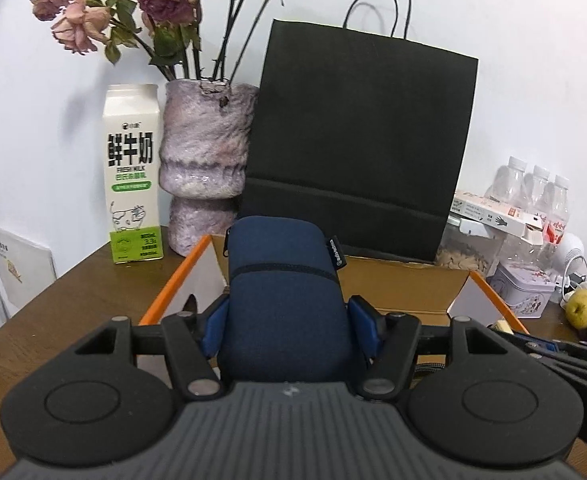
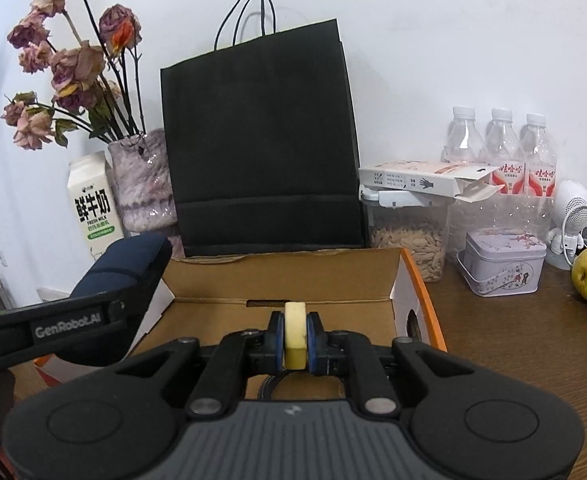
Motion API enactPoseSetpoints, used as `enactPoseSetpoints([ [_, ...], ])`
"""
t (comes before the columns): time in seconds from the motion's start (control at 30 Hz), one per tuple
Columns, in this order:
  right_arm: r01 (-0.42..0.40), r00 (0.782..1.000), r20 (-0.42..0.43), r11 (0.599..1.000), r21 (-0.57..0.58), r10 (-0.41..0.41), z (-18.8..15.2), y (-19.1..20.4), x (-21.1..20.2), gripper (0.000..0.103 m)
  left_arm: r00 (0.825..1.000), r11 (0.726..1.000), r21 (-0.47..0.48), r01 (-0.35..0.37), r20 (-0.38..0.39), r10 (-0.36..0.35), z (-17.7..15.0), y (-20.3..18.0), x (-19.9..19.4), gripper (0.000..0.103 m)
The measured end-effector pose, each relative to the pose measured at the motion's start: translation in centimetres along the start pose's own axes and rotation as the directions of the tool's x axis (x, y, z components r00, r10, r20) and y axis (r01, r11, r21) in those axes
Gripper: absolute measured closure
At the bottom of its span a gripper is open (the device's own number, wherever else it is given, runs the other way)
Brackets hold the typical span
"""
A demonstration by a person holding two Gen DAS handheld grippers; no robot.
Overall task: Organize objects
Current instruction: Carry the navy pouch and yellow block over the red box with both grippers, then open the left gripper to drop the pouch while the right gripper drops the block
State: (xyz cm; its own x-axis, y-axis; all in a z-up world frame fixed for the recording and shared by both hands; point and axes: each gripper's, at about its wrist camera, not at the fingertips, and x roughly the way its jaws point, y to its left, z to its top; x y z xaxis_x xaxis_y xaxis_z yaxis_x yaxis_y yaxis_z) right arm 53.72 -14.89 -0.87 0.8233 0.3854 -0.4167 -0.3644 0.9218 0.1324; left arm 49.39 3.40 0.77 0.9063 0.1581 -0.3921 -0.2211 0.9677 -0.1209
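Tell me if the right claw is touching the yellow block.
Touching. The right wrist view shows the right claw with both blue pads pressed flat against the yellow block, no gap on either side, above the open box.

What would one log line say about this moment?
left tongs: shut on blue pouch | right tongs: shut on yellow block | both over open box

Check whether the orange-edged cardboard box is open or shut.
Open: the orange-edged cardboard box has its lid flap raised at the back, baring the brown interior below both claws.
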Motion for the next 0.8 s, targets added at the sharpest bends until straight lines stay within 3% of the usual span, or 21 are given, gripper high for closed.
enactPoseSetpoints([
  [0.2,0.01,1.0,-0.011,1.0,0.001,-0.01,-0.2,-0.1,0.3,0.091,1.0,1.0,0.007,0.021,0.013,-0.021,-0.4,-0.3,0.2,0.038],
  [0.27,0.026,1.0,-0.016,1.0,-0.003,-0.026,-0.2,-0.1,0.4,0.084,0.999,1.0,0.008,0.025,0.048,-0.025,-0.3,-0.3,-0.4,0.023],
  [0.3,0.036,0.999,-0.023,0.999,-0.006,-0.036,-0.2,-0.1,0.5,0.065,0.998,1.0,0.006,0.023,0.066,-0.024,-0.2,-0.4,-0.8,0.0],
  [0.33,0.05,0.998,-0.028,0.999,-0.007,-0.05,-0.2,-0.1,0.6,0.035,0.996,1.0,0.004,0.02,0.092,-0.02,-0.2,-0.4,-1.2,0.0],
  [0.4,0.084,0.996,-0.037,0.996,-0.013,-0.084,-0.3,-0.1,0.7,0.0,0.994,1.0,0.012,0.004,0.111,-0.005,0.1,-0.5,-1.6,0.0],
  [0.8,0.105,0.994,-0.03,0.994,0.014,-0.104,0.2,-0.7,-0.1,0.0,0.996,1.0,-0.021,-0.006,0.091,0.008,0.4,-0.2,-2.3,0.0],
])
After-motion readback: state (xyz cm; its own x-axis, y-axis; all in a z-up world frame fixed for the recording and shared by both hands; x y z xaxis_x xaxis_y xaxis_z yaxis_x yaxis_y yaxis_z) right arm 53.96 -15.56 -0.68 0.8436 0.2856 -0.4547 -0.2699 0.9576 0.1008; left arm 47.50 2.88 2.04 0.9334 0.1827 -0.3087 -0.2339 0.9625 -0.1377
